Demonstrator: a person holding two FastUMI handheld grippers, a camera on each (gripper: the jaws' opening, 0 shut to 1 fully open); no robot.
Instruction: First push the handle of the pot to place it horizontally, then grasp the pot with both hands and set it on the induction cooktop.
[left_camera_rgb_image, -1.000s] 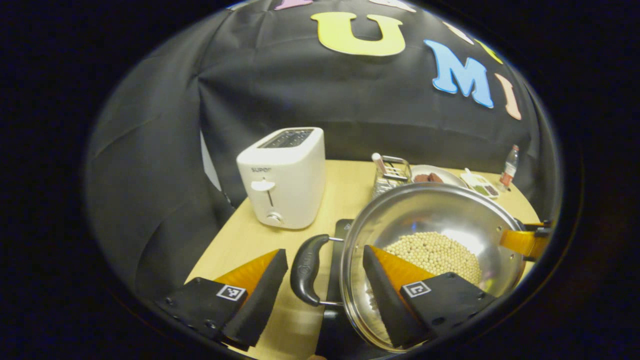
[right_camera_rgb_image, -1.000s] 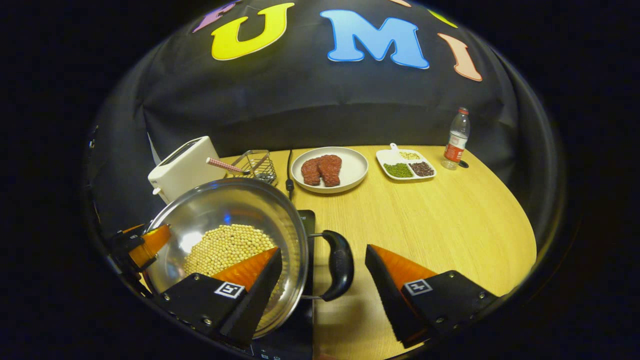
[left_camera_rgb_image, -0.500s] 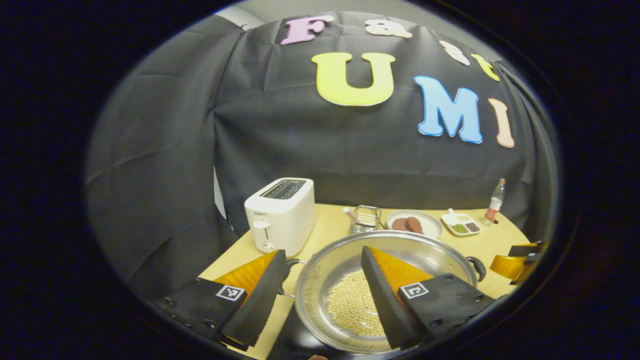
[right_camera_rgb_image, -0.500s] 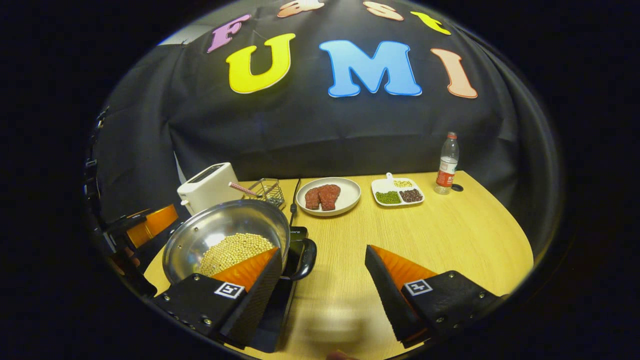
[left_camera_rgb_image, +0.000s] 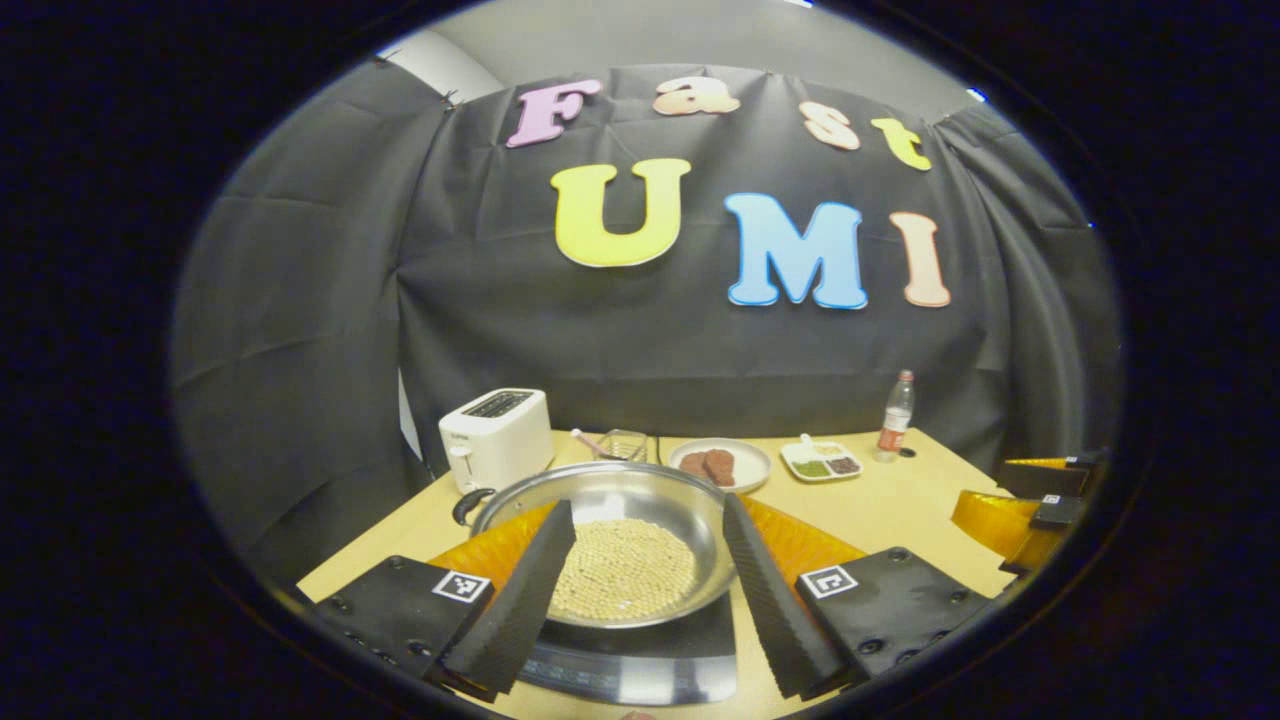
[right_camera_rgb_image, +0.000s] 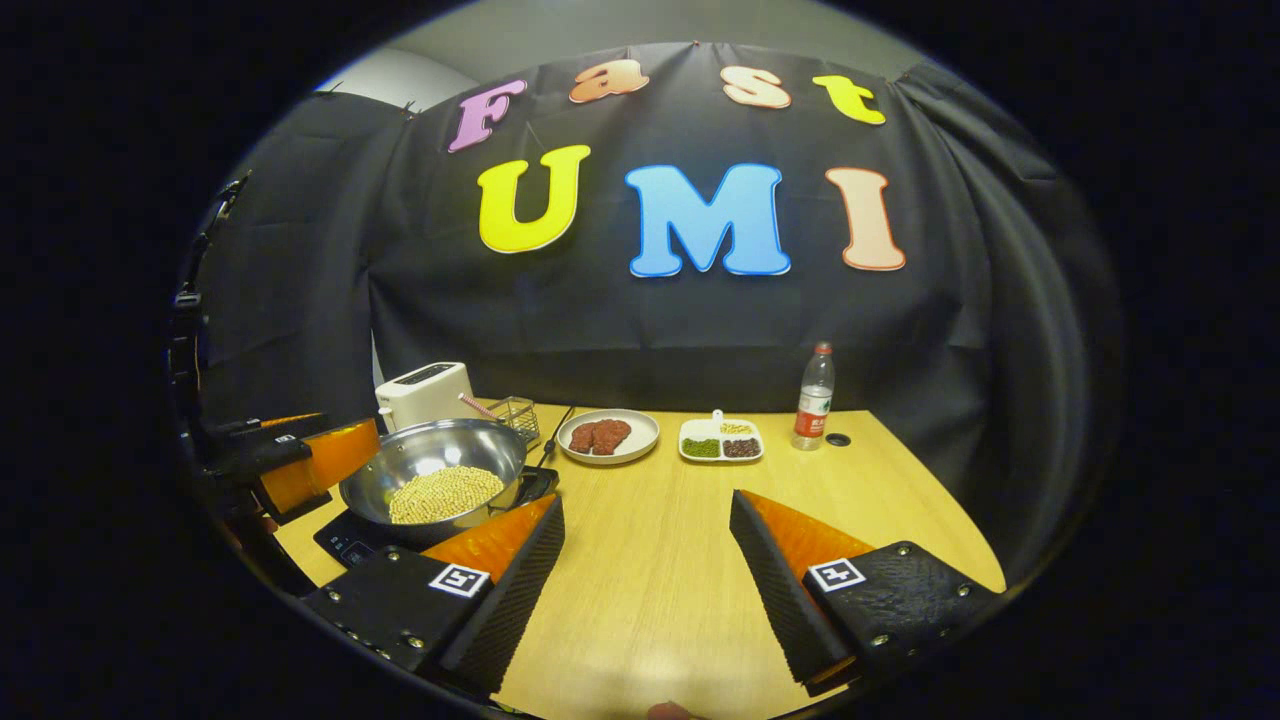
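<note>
- In your left gripper view the pot (left_camera_rgb_image: 620, 545) sits on the induction cooktop (left_camera_rgb_image: 640, 670), right between your left gripper's (left_camera_rgb_image: 640, 590) fingers, which stand spread on either side of it without touching.
- That view lets you look down into the pot: pale beans (left_camera_rgb_image: 622, 568) cover its bottom, and one dark side handle (left_camera_rgb_image: 468, 505) sticks out at its left rim.
- Your right gripper view catches the same pot (right_camera_rgb_image: 435, 478) from the side, at the left, with the cooktop's front edge and control strip (right_camera_rgb_image: 350, 545) showing under it.
- Your right gripper (right_camera_rgb_image: 648, 570) is spread wide over bare table (right_camera_rgb_image: 650, 590), holding nothing; the pot lies well off to its left, past the left finger.
- In the right gripper view your left gripper (right_camera_rgb_image: 300, 460) hangs just beside the pot's left rim; in the left gripper view your right gripper (left_camera_rgb_image: 1020, 510) shows at the far right edge.
- Behind the pot stand a white toaster (left_camera_rgb_image: 495, 438) and a small wire basket (right_camera_rgb_image: 515, 415); the toaster is near the pot's back rim.
- Farther back sit a plate of meat (right_camera_rgb_image: 607, 437), a divided dish (right_camera_rgb_image: 720, 440) and a bottle (right_camera_rgb_image: 814, 398), all well apart from the pot.
- The right half of the table is open wood as far as its curved right edge.
</note>
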